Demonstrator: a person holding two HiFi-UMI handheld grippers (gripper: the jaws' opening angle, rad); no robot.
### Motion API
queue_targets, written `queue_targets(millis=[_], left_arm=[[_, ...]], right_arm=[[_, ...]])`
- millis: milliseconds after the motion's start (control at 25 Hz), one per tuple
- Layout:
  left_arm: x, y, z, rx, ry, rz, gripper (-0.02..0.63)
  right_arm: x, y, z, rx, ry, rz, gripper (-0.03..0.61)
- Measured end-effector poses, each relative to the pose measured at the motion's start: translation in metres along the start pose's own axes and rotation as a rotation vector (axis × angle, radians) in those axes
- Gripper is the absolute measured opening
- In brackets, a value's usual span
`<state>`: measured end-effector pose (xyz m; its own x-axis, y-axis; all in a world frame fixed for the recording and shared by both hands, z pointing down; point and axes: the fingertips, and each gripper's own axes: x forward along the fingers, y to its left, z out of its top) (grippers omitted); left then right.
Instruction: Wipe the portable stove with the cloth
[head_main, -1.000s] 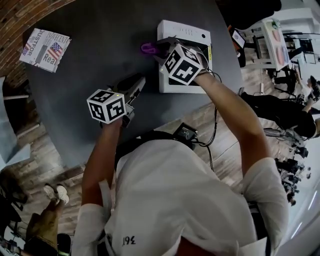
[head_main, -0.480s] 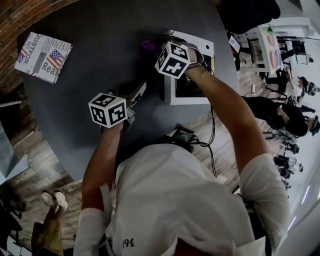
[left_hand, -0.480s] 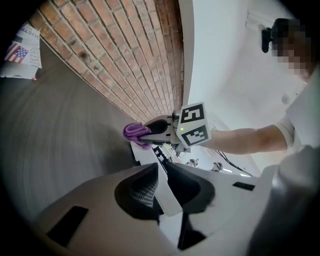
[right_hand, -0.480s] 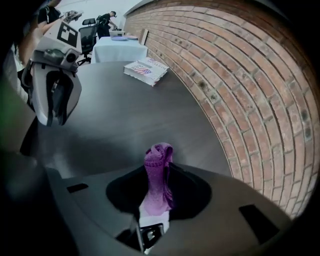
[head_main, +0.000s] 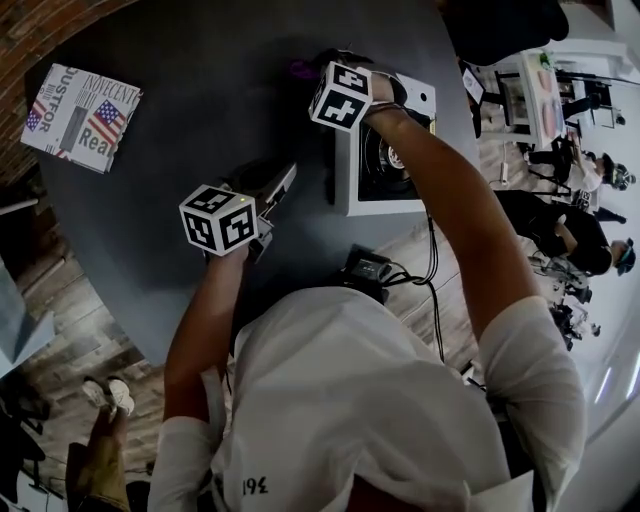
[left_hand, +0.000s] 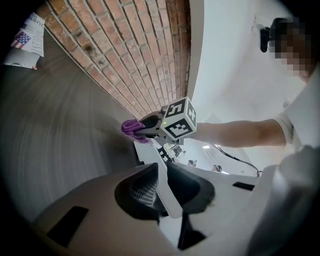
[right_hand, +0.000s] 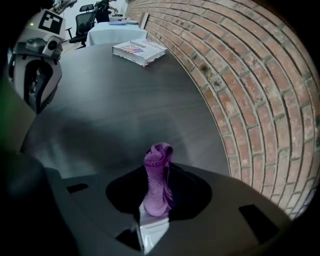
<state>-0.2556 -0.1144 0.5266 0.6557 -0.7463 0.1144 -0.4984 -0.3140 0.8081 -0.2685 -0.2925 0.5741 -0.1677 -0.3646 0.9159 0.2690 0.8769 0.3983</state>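
The left gripper (head_main: 282, 178) is nearest to the person. It hangs over the dark table (head_main: 180, 60), to the near left of the portable stove (head_main: 350, 195) and apart from it. Its jaws are drawn close together and nothing is gripped between them.

The stove stands near the table's edge. Its white body and the round burner ring (head_main: 385, 155) are in plain sight under the person's right forearm.

The right gripper (head_main: 322, 76) is at the stove's far left corner. Its jaws are clamped on the purple cloth (right_hand: 157, 185), and a bunch of cloth sticks out past the tips. The cloth seems to be just beyond the stove's left edge; I cannot tell if it touches the stove.

Well beyond the stove to the left lies a magazine (head_main: 80, 108).

I judge the wiping is under way, with the cloth at the end of one pass. The next move calls for bringing the cloth back onto the top surface, pressing lightly and sweeping around the burner. The free left gripper could steady the stove.
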Motion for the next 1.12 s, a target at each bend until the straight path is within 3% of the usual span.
queue_targets(millis=[280,1120], left_arm=[[0.005,-0.002,-0.004,-0.005,0.012,0.000,0.063],[0.006,-0.031,-0.030,0.032,0.067,-0.019,0.063]], right_arm=[[0.013,0.003,-0.019,0.052,0.049,0.029,0.104],[-0.009,0.047,-0.031,0.095,0.021,0.025,0.104]])
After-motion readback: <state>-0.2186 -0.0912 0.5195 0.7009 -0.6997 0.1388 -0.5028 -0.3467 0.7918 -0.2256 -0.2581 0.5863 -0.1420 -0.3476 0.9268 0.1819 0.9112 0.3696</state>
